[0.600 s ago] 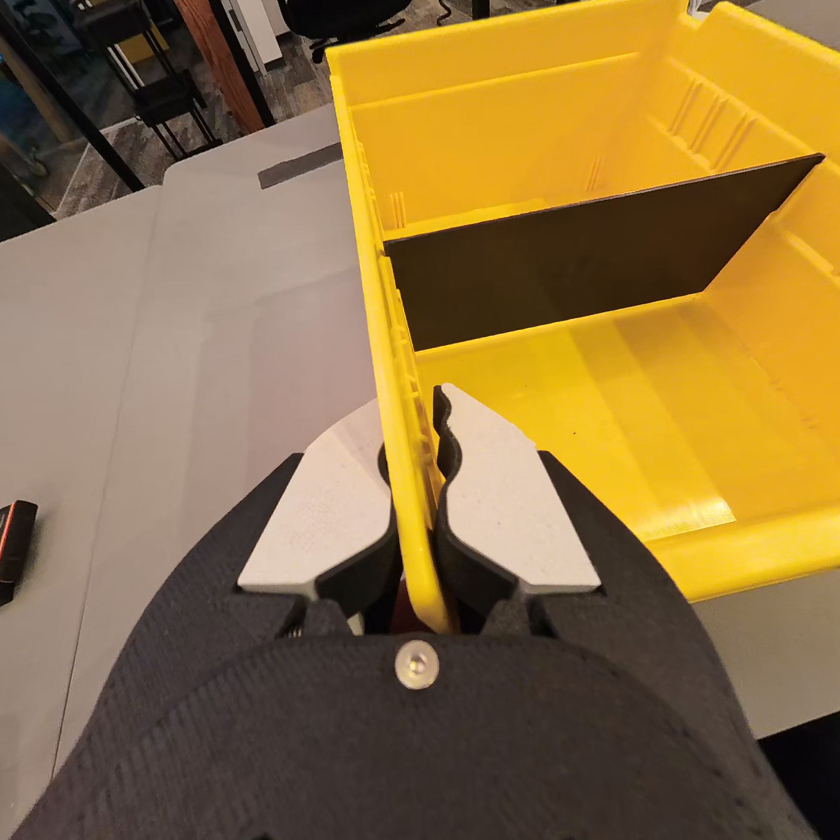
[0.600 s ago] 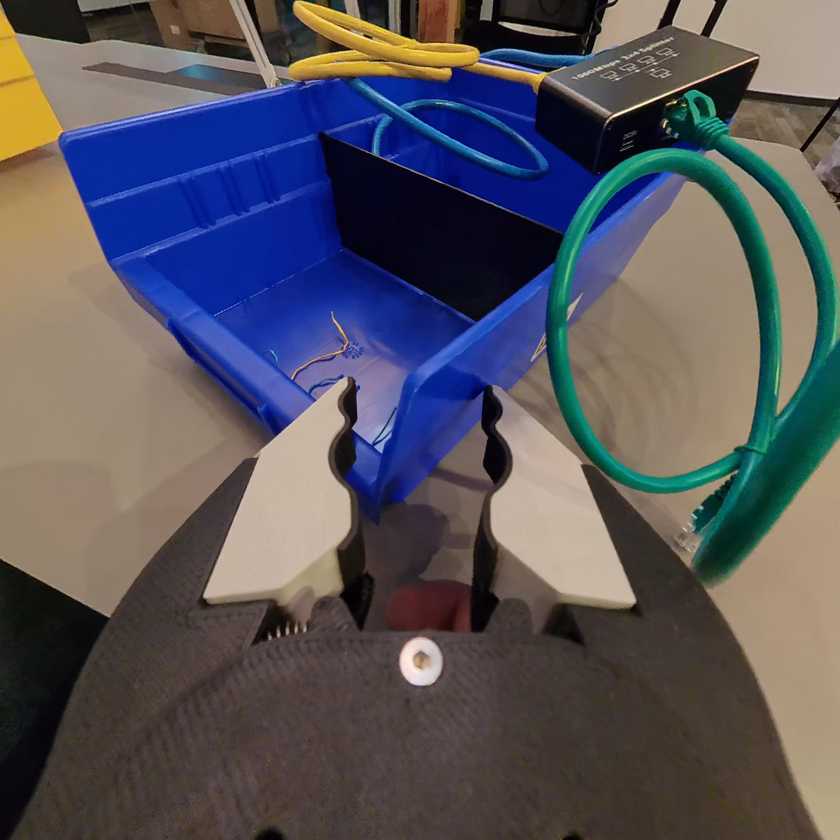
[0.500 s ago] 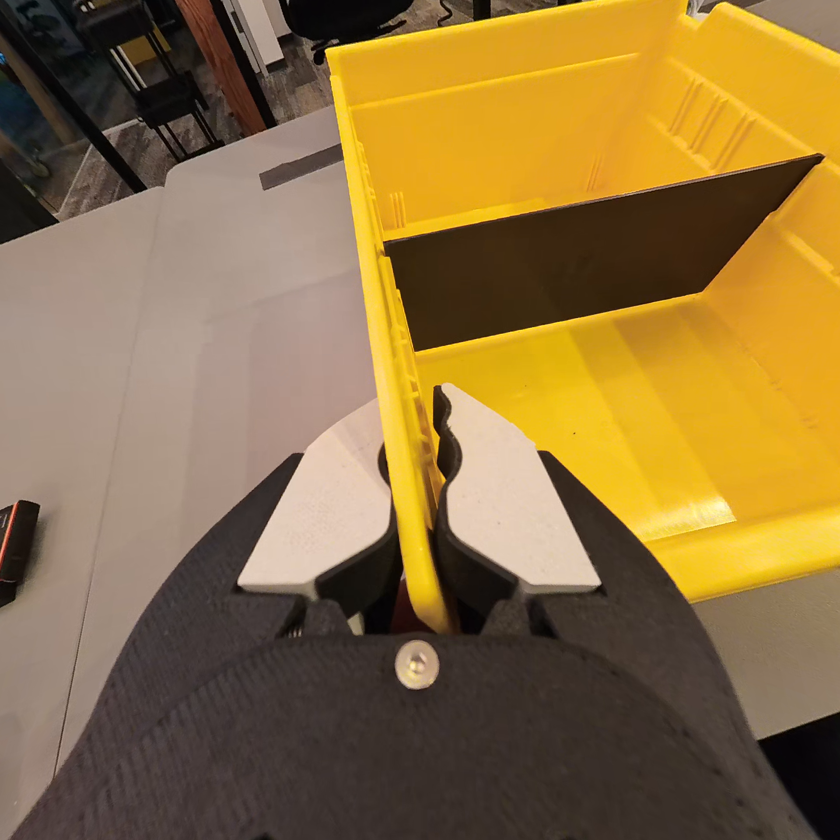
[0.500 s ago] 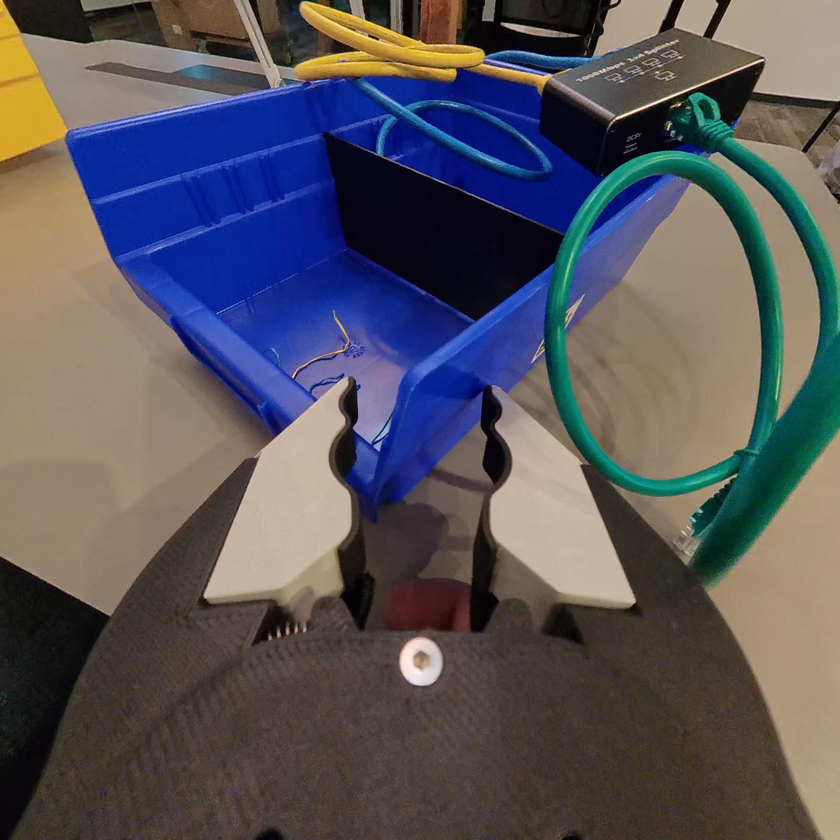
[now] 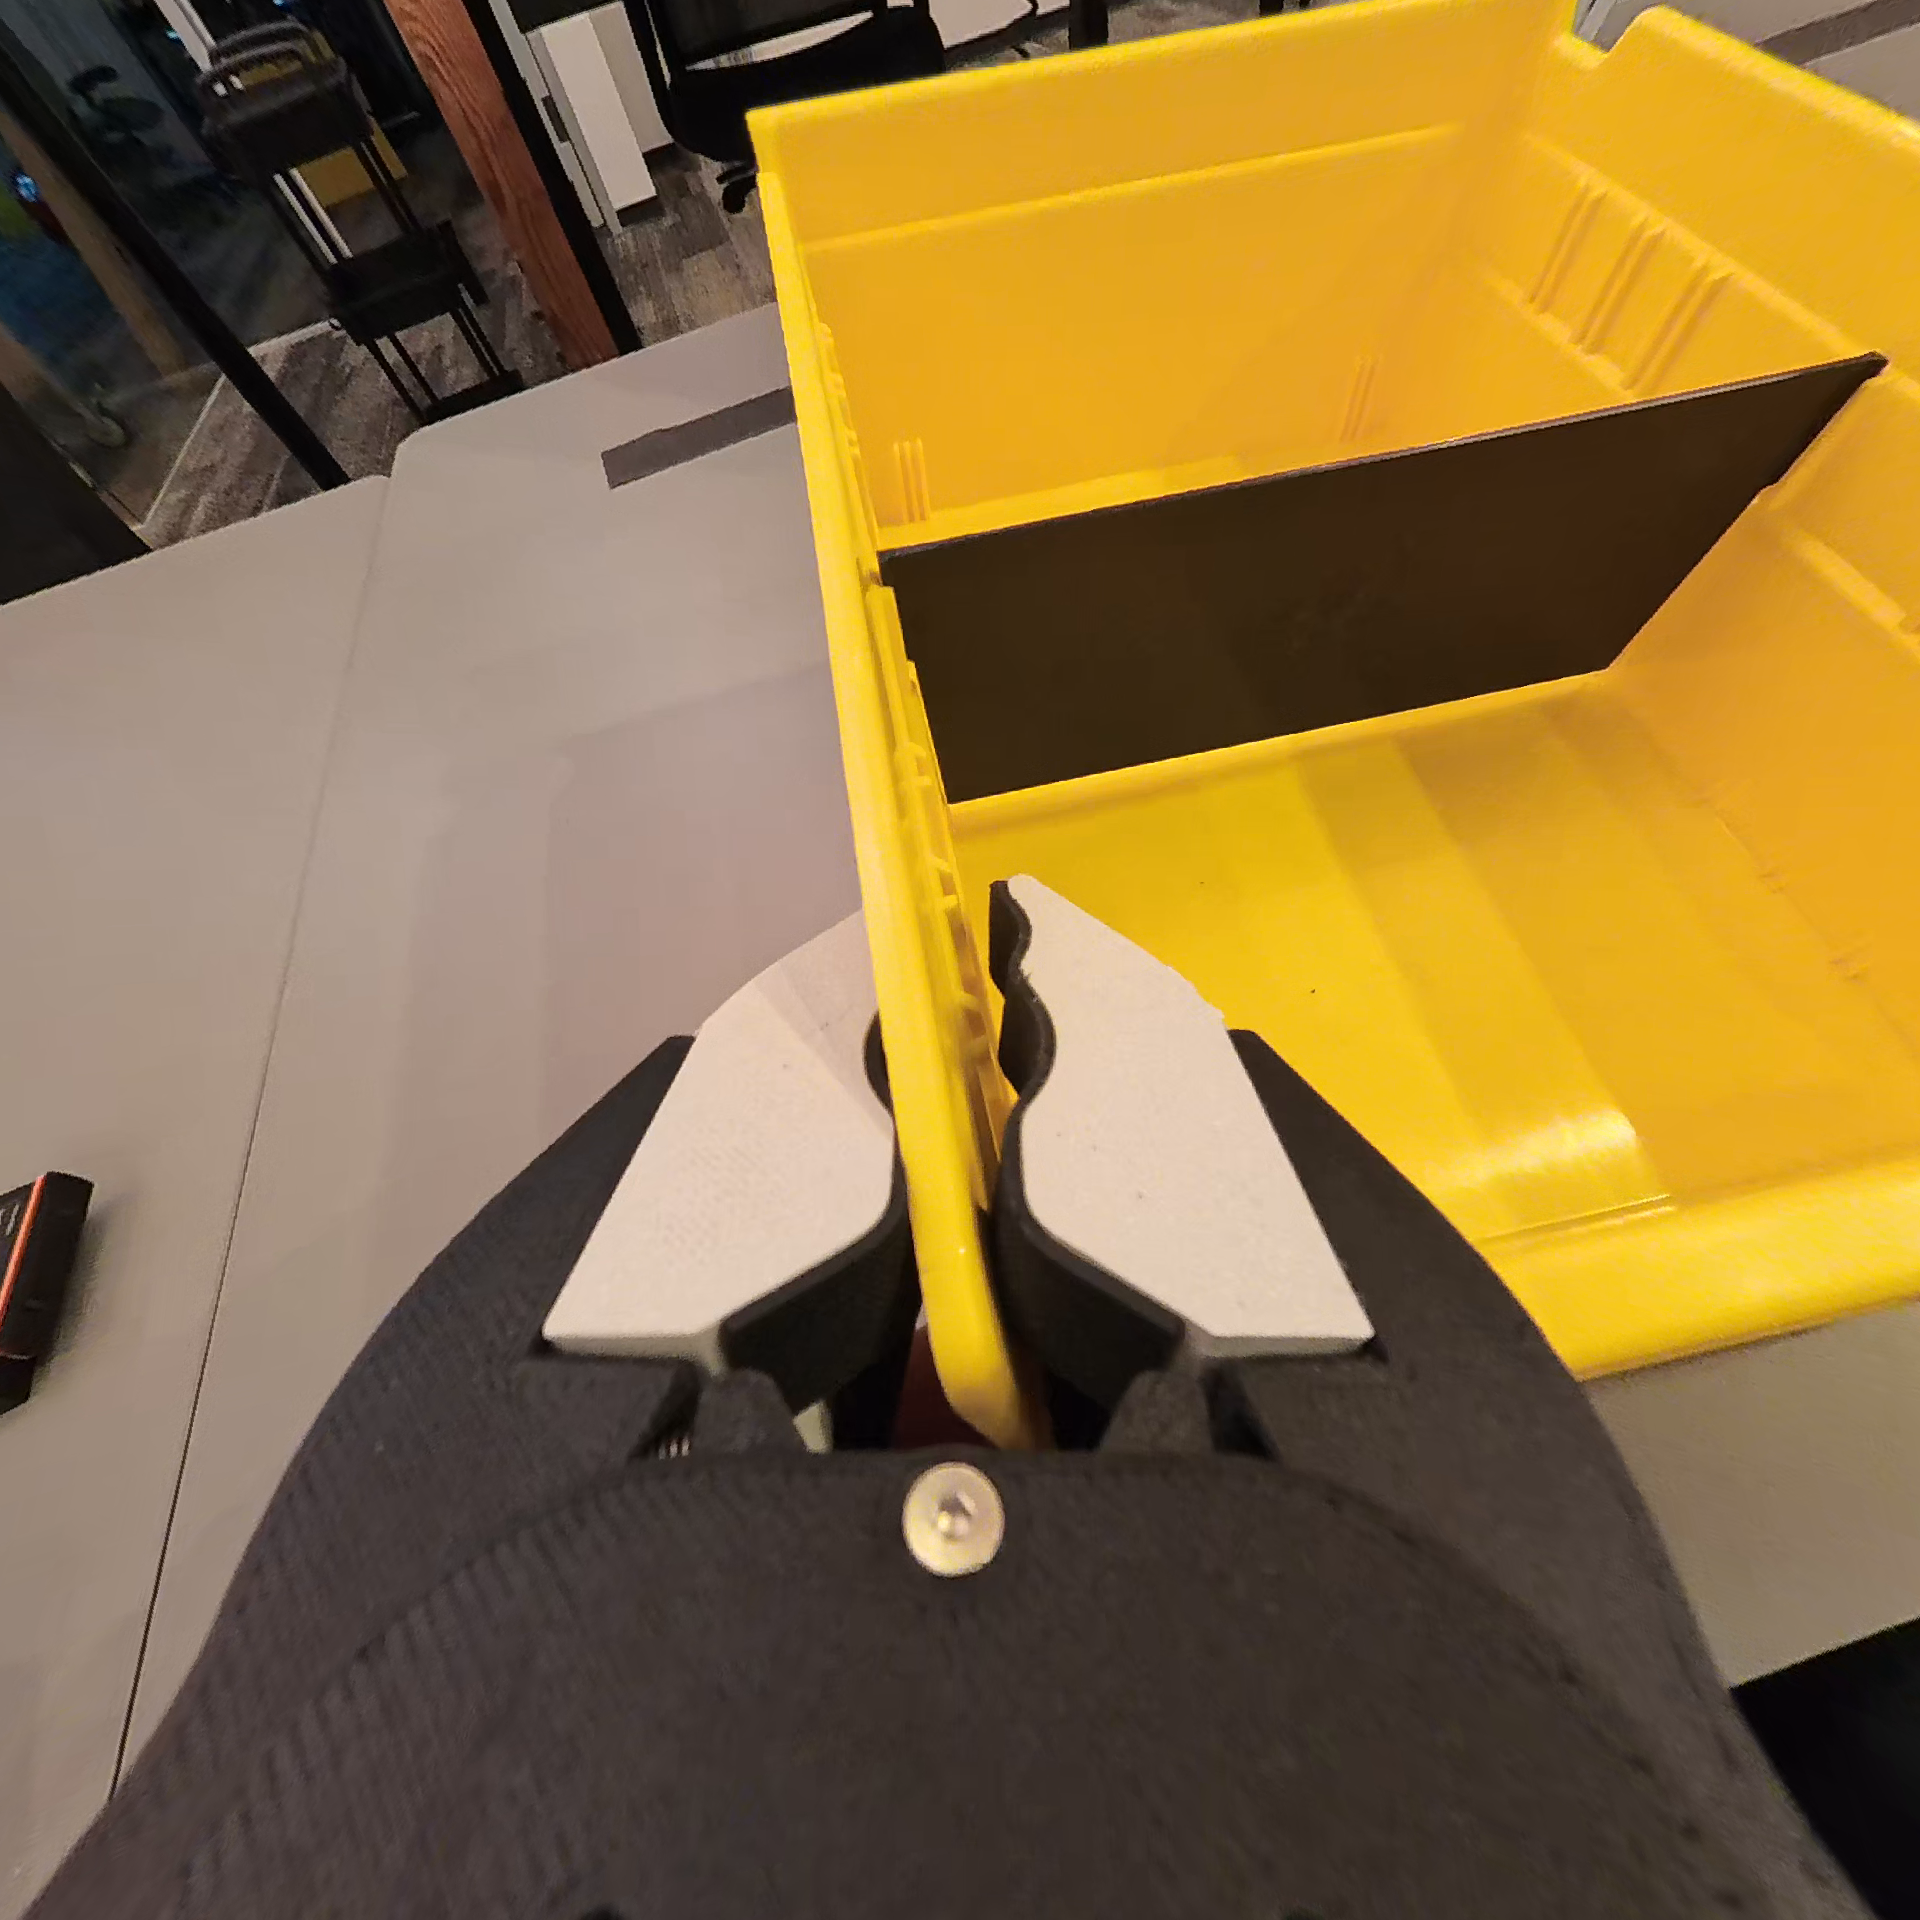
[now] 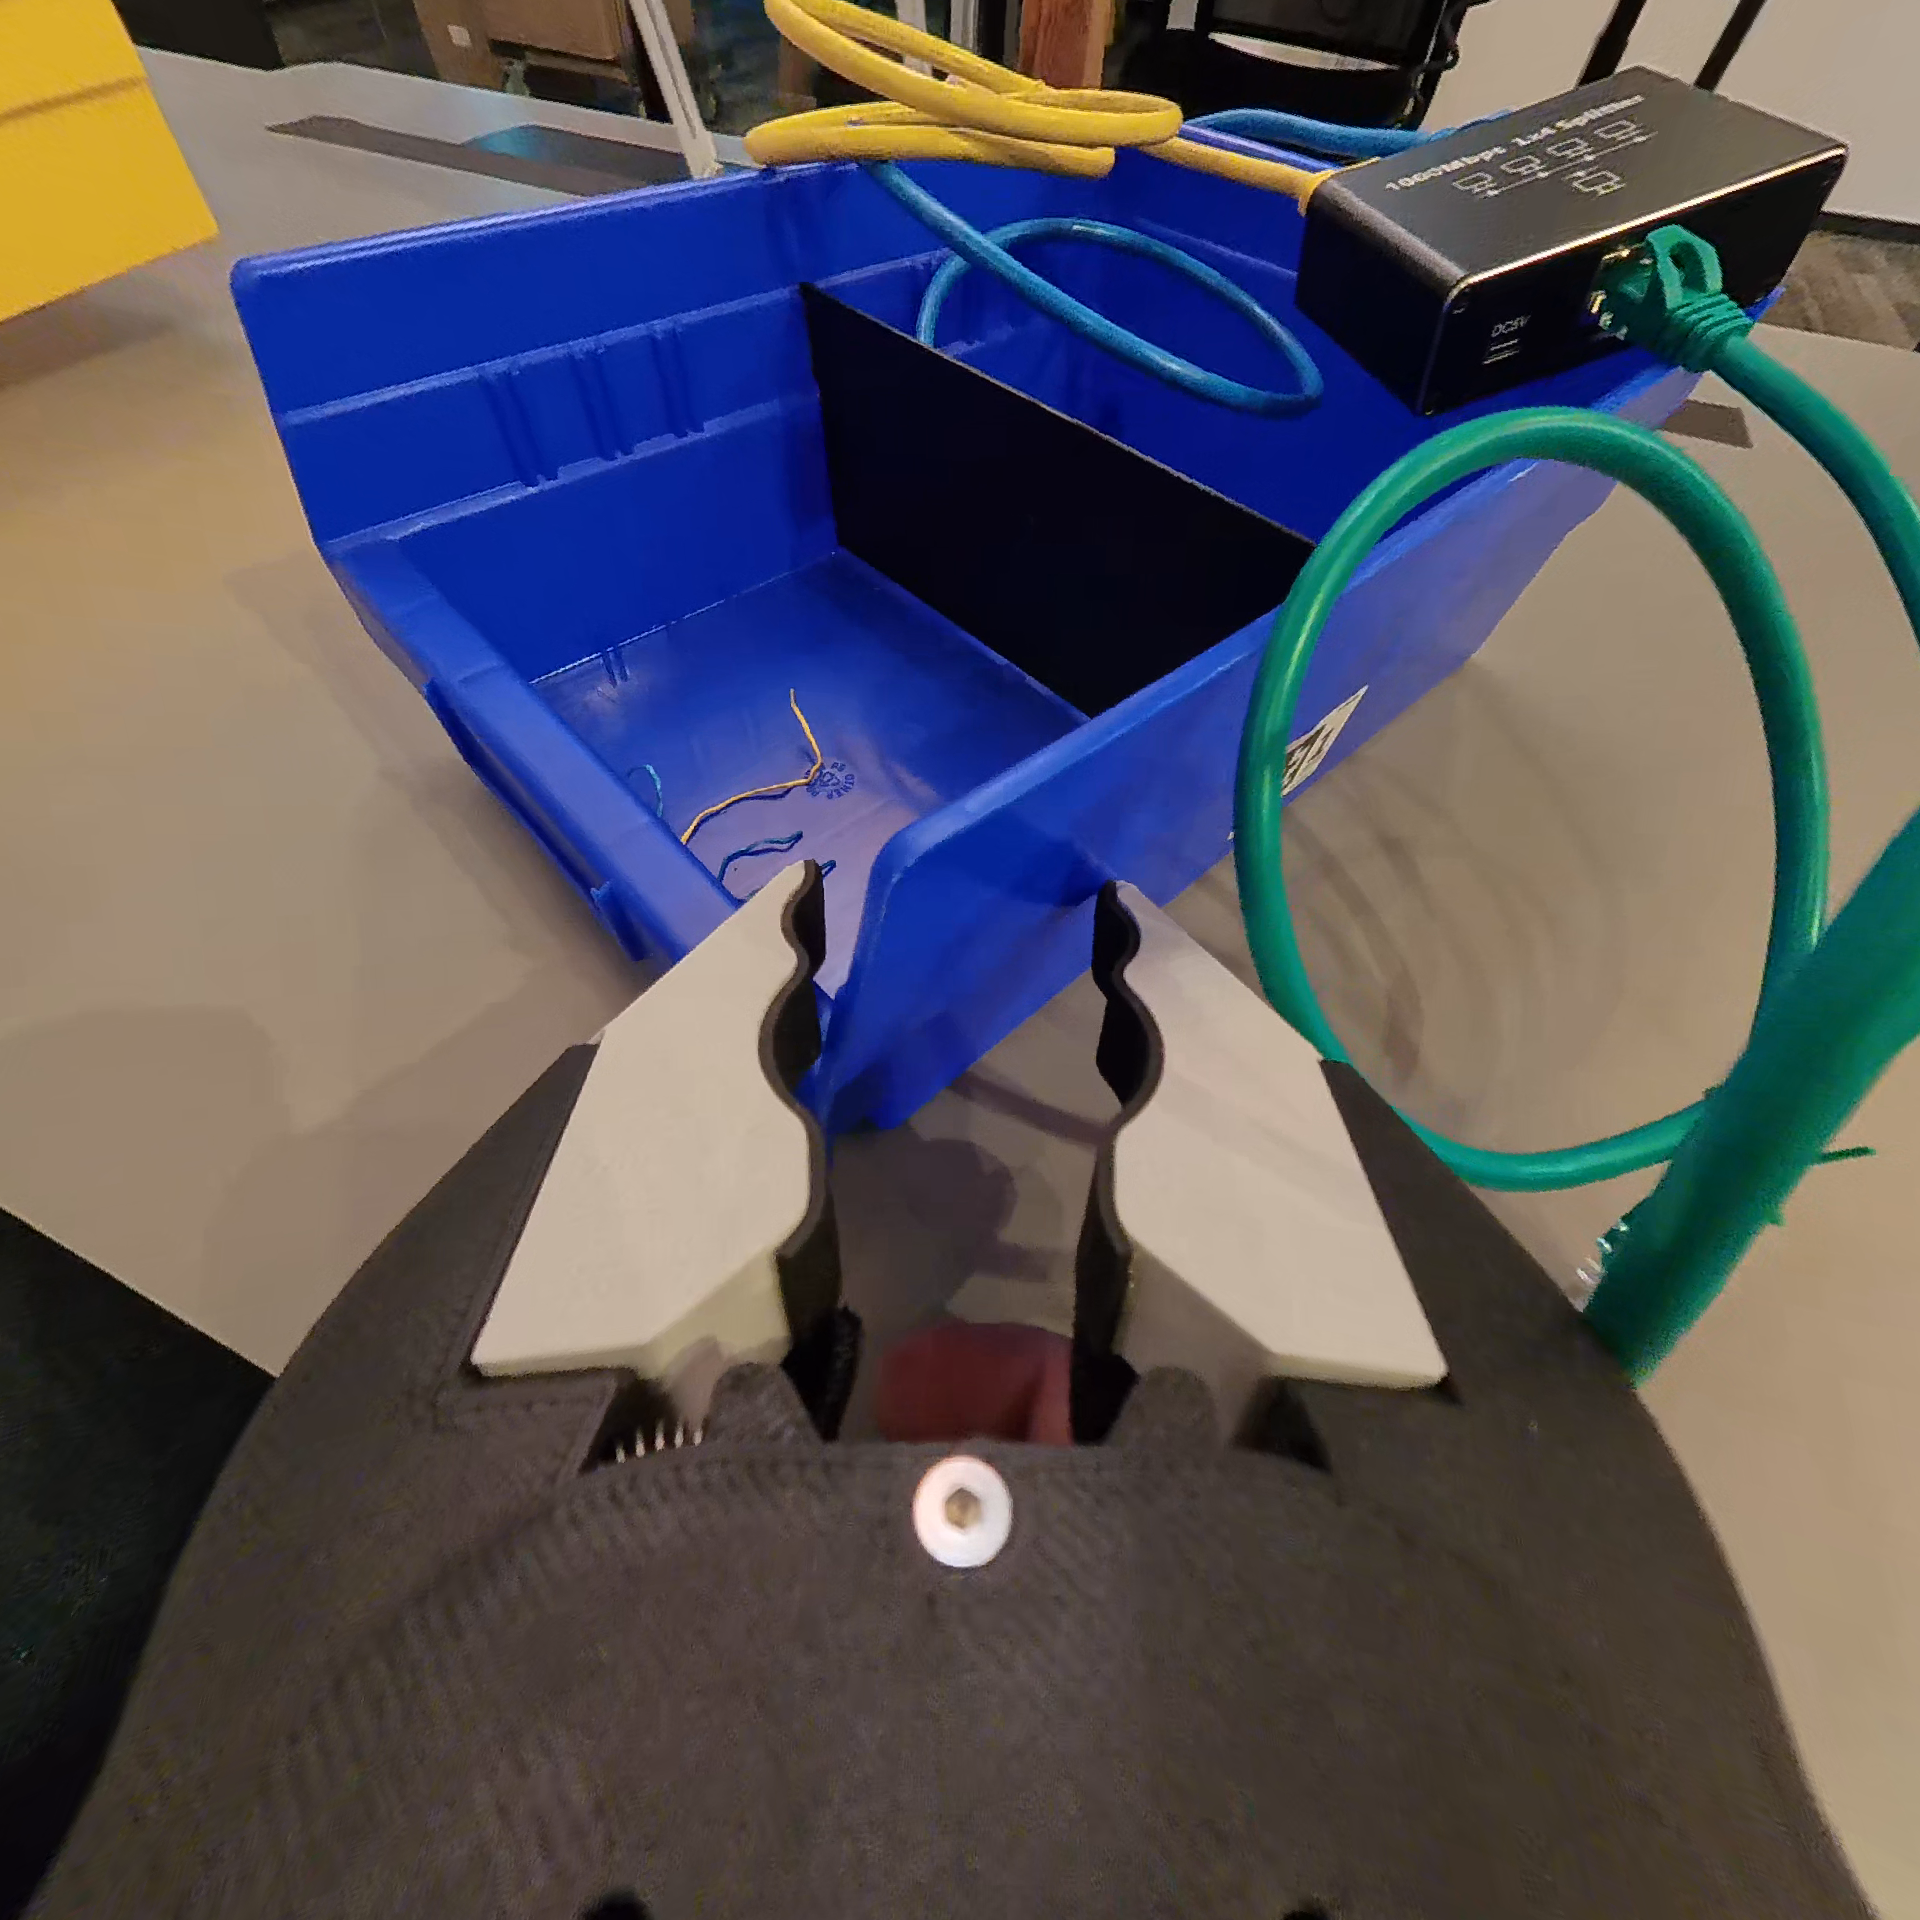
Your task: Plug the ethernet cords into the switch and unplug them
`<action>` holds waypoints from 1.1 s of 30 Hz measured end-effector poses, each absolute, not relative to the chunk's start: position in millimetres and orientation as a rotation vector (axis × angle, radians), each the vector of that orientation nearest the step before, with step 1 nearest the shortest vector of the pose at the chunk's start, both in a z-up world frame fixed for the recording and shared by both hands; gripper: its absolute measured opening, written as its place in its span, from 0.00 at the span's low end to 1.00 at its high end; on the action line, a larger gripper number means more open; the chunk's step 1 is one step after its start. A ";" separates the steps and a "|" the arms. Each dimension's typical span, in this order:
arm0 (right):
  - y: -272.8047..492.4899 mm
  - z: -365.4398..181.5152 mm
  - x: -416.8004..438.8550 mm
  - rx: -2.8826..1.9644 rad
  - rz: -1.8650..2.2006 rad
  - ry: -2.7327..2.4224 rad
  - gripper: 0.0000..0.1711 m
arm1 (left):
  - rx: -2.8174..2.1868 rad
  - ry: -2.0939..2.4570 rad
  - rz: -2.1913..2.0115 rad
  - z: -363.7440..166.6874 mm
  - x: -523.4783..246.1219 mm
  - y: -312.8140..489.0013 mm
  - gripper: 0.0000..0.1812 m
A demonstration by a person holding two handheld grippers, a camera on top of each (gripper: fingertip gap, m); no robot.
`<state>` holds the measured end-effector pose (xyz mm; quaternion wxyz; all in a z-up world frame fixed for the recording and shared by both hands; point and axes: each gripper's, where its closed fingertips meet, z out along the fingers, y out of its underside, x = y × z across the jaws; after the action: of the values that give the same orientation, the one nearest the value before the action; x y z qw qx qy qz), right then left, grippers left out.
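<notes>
A yellow bin (image 5: 1299,343) with a black divider (image 5: 1299,592) sits on the grey table (image 5: 364,779); a small black object (image 5: 36,1288), perhaps a case, lies well apart. The blue bin (image 6: 582,436) has a dark divider (image 6: 1039,520)

A black rectangular switch box (image 6: 1569,223) rested on the far right rim of the blue plastic bin (image 6: 499,436); a black divider panel (image 6: 1029,530) stood across the bin's interior.

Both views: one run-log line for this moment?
left tool: shut on yellow bin wall | right tool: open, at blue bin corner | green cord: in switch
</notes>
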<state>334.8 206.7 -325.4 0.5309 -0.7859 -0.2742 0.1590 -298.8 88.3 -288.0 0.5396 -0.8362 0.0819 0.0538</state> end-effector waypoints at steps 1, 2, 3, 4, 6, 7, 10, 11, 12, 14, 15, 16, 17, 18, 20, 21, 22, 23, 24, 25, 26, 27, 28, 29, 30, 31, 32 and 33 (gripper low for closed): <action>206.2 -325.4 332.9 -1.876 0.382 -0.660 0.29 | -1.987 0.195 0.129 -287.7 -298.8 88.2 0.05; 205.9 -325.5 330.9 -1.876 0.382 -0.665 0.29 | -1.985 0.195 0.130 -287.4 -299.0 88.2 0.05; 205.5 -325.5 329.0 -1.877 0.383 -0.670 0.29 | -1.984 0.194 0.132 -287.0 -299.2 88.1 0.05; 205.3 -325.5 327.1 -1.879 0.383 -0.676 0.29 | -1.982 0.193 0.133 -286.6 -299.4 88.1 0.05; 204.9 -325.6 322.9 -1.880 0.386 -0.689 0.29 | -1.978 0.190 0.133 -285.5 -299.8 88.0 0.05; 204.7 -325.6 320.7 -1.880 0.388 -0.696 0.29 | -1.976 0.189 0.132 -284.7 -299.9 87.9 0.05; 203.7 -325.9 313.6 -1.885 0.393 -0.717 0.29 | -1.968 0.189 0.135 -282.6 -299.8 87.6 0.05; 203.3 -325.9 311.0 -1.886 0.395 -0.723 0.28 | -1.965 0.190 0.136 -282.1 -299.8 87.6 0.05; 203.0 -326.1 308.2 -1.888 0.396 -0.730 0.28 | -1.963 0.192 0.139 -281.5 -299.8 87.6 0.05; 202.3 -326.2 302.4 -1.888 0.398 -0.743 0.28 | -1.961 0.192 0.143 -280.7 -299.8 87.5 0.05; 201.8 -326.3 299.5 -1.888 0.401 -0.749 0.28 | -1.960 0.192 0.143 -280.4 -299.9 87.5 0.05; 201.1 -326.4 296.7 -1.889 0.404 -0.757 0.28 | -1.958 0.191 0.144 -280.1 -300.0 87.4 0.05; 200.6 -326.5 294.0 -1.890 0.407 -0.764 0.28 | -1.957 0.191 0.145 -279.7 -300.0 87.3 0.05; 200.0 -326.5 291.2 -1.891 0.410 -0.772 0.28 | -1.956 0.190 0.146 -279.4 -300.3 87.1 0.05; 198.7 -326.7 285.0 -1.891 0.416 -0.788 0.28 | -1.952 0.188 0.148 -278.3 -300.4 87.0 0.05; 198.1 -326.8 281.6 -1.891 0.419 -0.796 0.28 | -1.950 0.188 0.149 -277.7 -300.6 86.9 0.05; 197.3 -326.8 278.2 -1.892 0.421 -0.804 0.28 | -1.949 0.187 0.148 -277.2 -300.6 86.7 0.05; 196.6 -326.9 274.7 -1.893 0.424 -0.813 0.28 | -1.948 0.186 0.147 -276.9 -300.5 86.7 0.05; 195.9 -327.0 271.1 -1.893 0.427 -0.822 0.28 | -1.946 0.186 0.147 -276.4 -300.4 86.6 0.05; 195.1 -327.1 267.4 -1.892 0.430 -0.830 0.28 | -1.945 0.187 0.148 -276.0 -300.3 86.5 0.05; 194.2 -327.1 263.5 -1.891 0.434 -0.839 0.28 | -1.944 0.187 0.150 -275.7 -300.3 86.5 0.05; 193.4 -327.1 259.9 -1.890 0.437 -0.846 0.28 | -1.943 0.187 0.151 -275.5 -300.3 86.5 0.05; 192.6 -327.2 256.3 -1.889 0.440 -0.853 0.28 | -1.942 0.187 0.152 -275.3 -300.4 86.6 0.05; 191.9 -327.3 252.9 -1.890 0.443 -0.859 0.28 | -1.941 0.186 0.153 -275.1 -300.6 86.6 0.05; 191.1 -327.3 249.5 -1.890 0.444 -0.865 0.28 | -1.940 0.185 0.155 -274.7 -300.8 86.7 0.05; 190.6 -327.3 246.3 -1.890 0.444 -0.871 0.28 | -1.939 0.184 0.156 -274.4 -301.1 86.5 0.05; 190.3 -327.5 243.4 -1.891 0.440 -0.875 0.28 | -1.938 0.181 0.155 -274.2 -301.4 86.6 0.05; 189.9 -327.6 240.1 -1.891 0.439 -0.880 0.28 | -1.937 0.179 0.156 -273.8 -301.7 86.5 0.05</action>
<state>240.1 189.9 -327.6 0.4840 -0.7764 -0.3612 0.1801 -301.7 86.5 -273.8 0.5608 -0.8218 0.0760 0.0660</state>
